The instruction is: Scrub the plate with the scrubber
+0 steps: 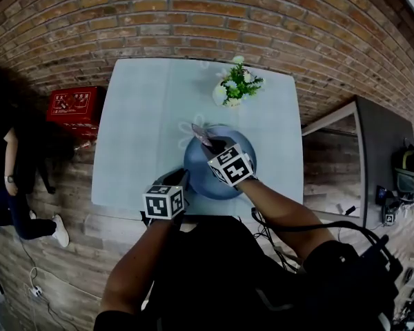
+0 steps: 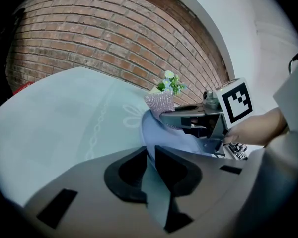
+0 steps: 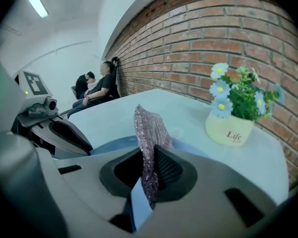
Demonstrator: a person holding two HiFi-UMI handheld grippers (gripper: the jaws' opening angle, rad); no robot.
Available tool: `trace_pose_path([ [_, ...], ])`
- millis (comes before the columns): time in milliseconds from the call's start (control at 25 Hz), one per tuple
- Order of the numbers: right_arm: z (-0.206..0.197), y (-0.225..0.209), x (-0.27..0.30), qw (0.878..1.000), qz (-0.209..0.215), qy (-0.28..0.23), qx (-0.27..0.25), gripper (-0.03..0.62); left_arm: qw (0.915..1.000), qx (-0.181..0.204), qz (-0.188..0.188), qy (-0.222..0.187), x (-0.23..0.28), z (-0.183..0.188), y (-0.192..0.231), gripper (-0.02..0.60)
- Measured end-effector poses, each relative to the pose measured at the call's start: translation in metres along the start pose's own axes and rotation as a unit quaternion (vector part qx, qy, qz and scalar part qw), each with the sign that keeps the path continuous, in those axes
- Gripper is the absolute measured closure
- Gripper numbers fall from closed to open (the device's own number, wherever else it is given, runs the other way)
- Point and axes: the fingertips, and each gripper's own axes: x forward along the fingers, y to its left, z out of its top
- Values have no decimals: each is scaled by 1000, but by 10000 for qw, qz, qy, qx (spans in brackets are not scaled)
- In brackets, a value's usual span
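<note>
There is one plate [image 1: 202, 176], round, plain blue and smooth. It sits in the lower middle of the head view, on the near part of the single pale table [image 1: 138, 129]. In the left gripper view its near rim [image 2: 174, 139] runs straight in between the jaws of the left gripper [image 2: 150, 162], which are clamped on that edge. From above, this gripper [image 1: 181, 178] meets the plate at its lower left.

There is one scrubber [image 3: 149, 128], a thin, limp pad of pinkish, glittery weave, standing upright and pinched fast in the jaws of the right gripper [image 3: 148, 170]. In the head view the scrubber [image 1: 201, 136] is at the plate's upper left rim, with the right gripper [image 1: 212, 145] over the plate's middle. I cannot tell whether the pad presses on the surface.

That makes two grippers, each with one marker cube [image 1: 164, 202] on top.

Above the plate in the frame stands one small pot [image 1: 234, 85] of white and blue flowers, cream-coloured with "Life" on it [image 3: 230, 130], well apart from the plate.

A brick wall [image 1: 193, 19] fills the top, and one red box [image 1: 74, 104] lies left of the table. Two people [image 3: 97, 88] sit along the wall in the right gripper view.
</note>
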Motion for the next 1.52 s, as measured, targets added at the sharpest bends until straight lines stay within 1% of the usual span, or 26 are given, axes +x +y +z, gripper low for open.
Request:
trace_pose_path([
  [240,3,28,3,9988,476,-44,-139,537,9999,55,-129,-3,-1,1,0,517],
  [480,1,45,0,9972,717,17,-187,537,9993,276,-250,-5,-15,2,-2,517],
  [680,0,57,-2,9961,854,42,-223,537,9997,163,-170,-61,-29,9,8,517],
  [920,-4,74,-7,9942,1054,48,-186,537,9990,427,-29,-147,-45,18,19,518],
  [1040,-7,83,-10,9934,1139,21,-103,537,9992,360,54,-139,-51,18,29,518],
  [1120,-8,90,-12,9929,1190,15,-41,537,9995,280,54,-168,-55,20,33,518],
  [1240,-9,96,-15,9922,1249,16,3,537,9994,261,36,-222,-62,25,36,518],
  [1360,-11,101,-20,9912,1319,17,99,537,9995,246,-69,-174,-66,27,36,518],
  [1520,-15,111,-28,9873,1560,2,306,537,9995,264,-159,-82,-67,28,39,528],
])
